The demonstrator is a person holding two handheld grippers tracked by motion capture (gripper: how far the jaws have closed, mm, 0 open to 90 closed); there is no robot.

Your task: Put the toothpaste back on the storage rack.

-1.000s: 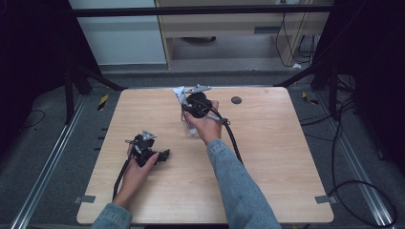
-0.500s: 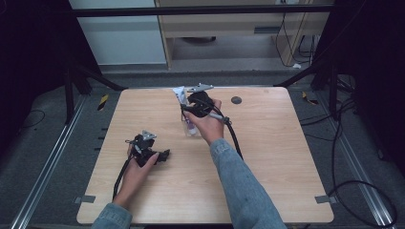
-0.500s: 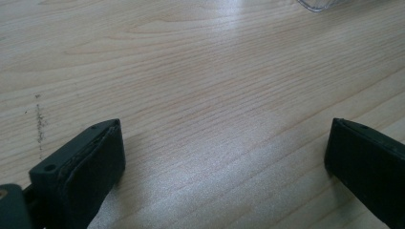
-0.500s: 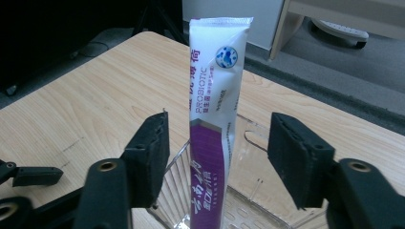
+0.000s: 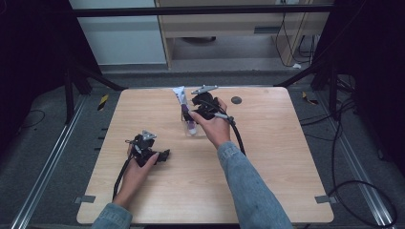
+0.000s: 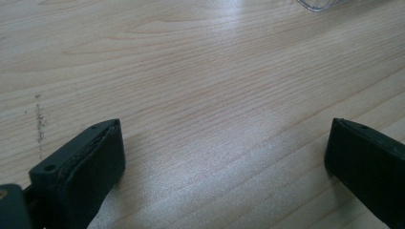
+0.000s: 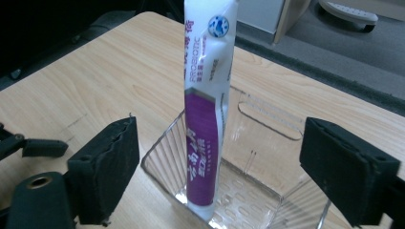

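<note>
A white and purple toothpaste tube (image 7: pixel 205 119) stands upright, leaning a little, in a clear plastic container (image 7: pixel 258 114). In the high view the tube (image 5: pixel 180 95) and the container (image 5: pixel 195 131) sit at the middle back of the wooden table (image 5: pixel 267 157). My right gripper (image 7: pixel 222 143) is open. Its jaws have just been opening and stand wide on either side of the tube without touching it. The right gripper (image 5: pixel 192 113) is right beside the tube in the high view. My left gripper (image 5: pixel 164 155) rests on the table at front left, open (image 6: pixel 224 143) over bare wood.
A small dark round disc (image 5: pixel 236 100) lies at the back of the table, right of the right gripper. A corner of the clear container (image 6: pixel 325 5) shows at the top of the left gripper view. Dark floor and metal rails surround the table.
The right hand has shifted slightly toward me beside the tube, which stays standing in the container. The left hand and its gripper have not moved.
</note>
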